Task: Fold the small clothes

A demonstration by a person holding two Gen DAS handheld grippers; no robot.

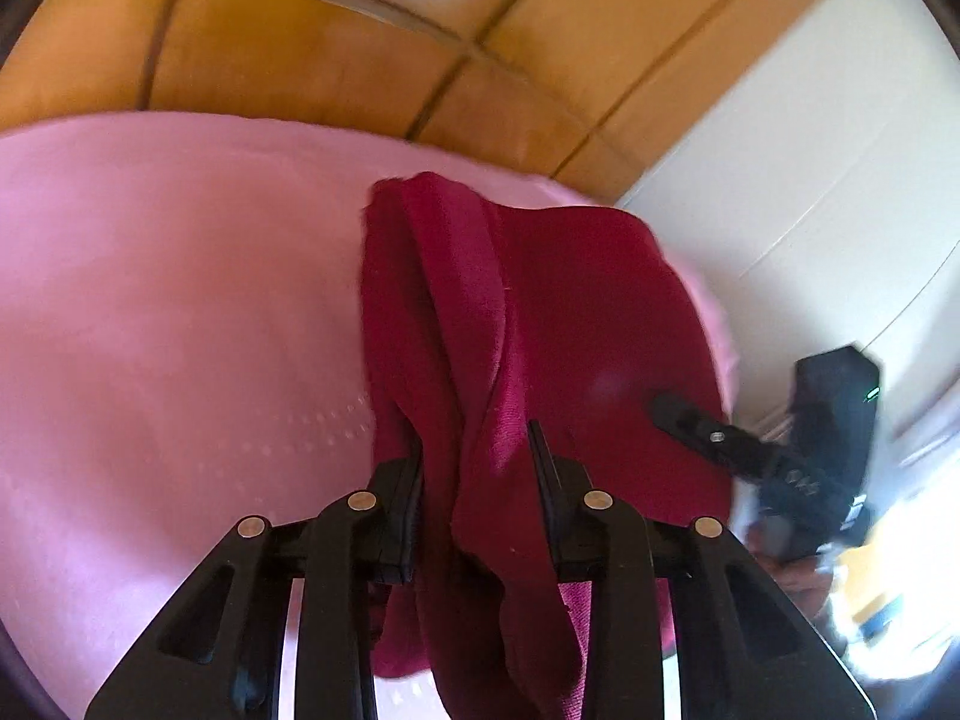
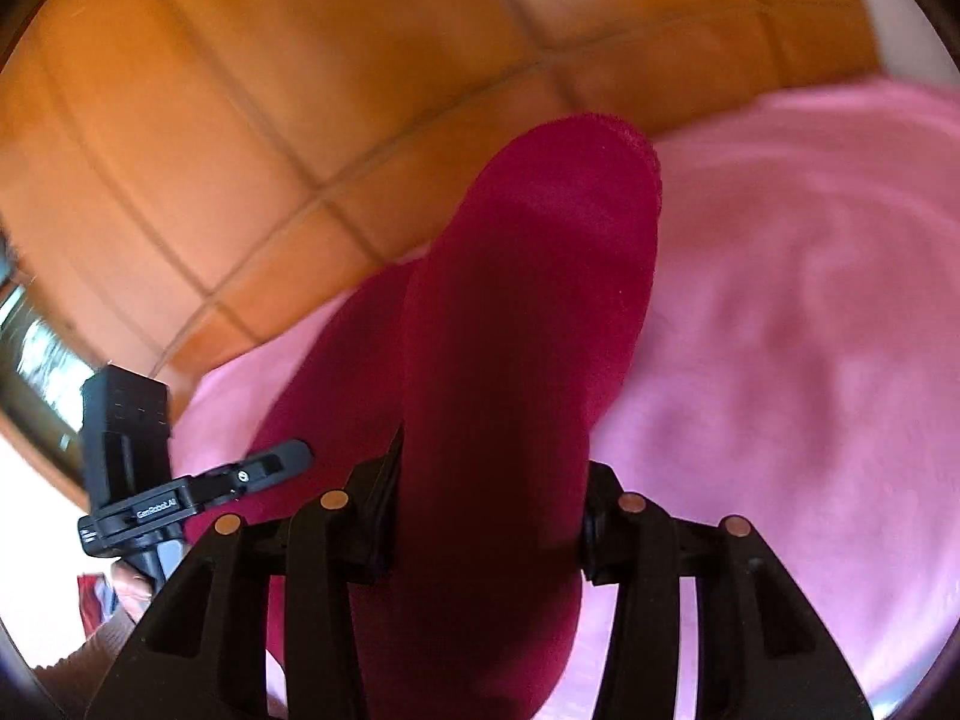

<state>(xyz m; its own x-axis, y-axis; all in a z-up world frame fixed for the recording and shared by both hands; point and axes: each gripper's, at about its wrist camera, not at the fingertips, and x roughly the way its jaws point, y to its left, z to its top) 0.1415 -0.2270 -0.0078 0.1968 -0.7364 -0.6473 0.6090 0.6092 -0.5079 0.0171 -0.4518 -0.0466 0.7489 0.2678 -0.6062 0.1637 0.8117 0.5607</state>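
Observation:
A dark red garment (image 1: 570, 300) hangs bunched over a pink cloth-covered surface (image 1: 180, 300). My left gripper (image 1: 477, 438) is shut on a thick fold of it, and the cloth spills down between and below the pads. In the right wrist view the same red garment (image 2: 540, 270) rises as a rounded fold from my right gripper (image 2: 492, 456), which is shut on it. The right tool's body and one of its fingers (image 1: 702, 429) reach in at the garment's right side. The left tool's finger (image 2: 270, 462) shows at lower left against the red cloth.
An orange tiled floor (image 1: 300, 60) lies beyond the pink surface's (image 2: 780, 300) far edge, and the same floor (image 2: 210, 150) fills the upper left of the right wrist view. A white panelled wall or door (image 1: 780, 150) stands at the right. Both views are motion-blurred.

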